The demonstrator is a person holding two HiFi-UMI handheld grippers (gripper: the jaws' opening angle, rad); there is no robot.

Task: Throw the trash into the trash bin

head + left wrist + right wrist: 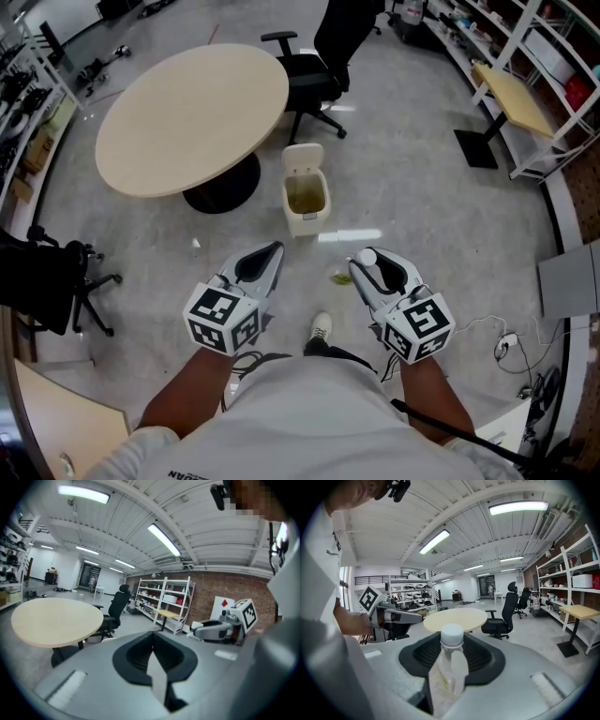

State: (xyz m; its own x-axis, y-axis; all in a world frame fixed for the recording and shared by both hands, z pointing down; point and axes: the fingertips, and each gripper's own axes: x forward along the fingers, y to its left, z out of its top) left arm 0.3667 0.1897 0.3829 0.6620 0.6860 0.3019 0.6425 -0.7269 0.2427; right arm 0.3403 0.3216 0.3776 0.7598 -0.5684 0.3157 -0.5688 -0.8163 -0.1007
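Note:
A white trash bin point(306, 199) stands on the floor ahead of me with its lid flipped up, beside the foot of a round table. My right gripper point(368, 266) is shut on a clear plastic bottle point(448, 670) with a white cap point(367, 256); the bottle stands upright between the pads. My left gripper point(266, 257) is level with it on the left, pads together and nothing between them point(152, 642). Both grippers hang above the floor, short of the bin. A small yellowish scrap point(339, 277) lies on the floor by the right gripper.
The round beige table point(192, 117) is beyond the bin, with a black office chair point(314, 75) behind it. Another black chair point(56, 281) sits at the left. Shelving and a small yellow desk point(514, 98) line the right side. A white cable point(504, 343) lies on the floor at right.

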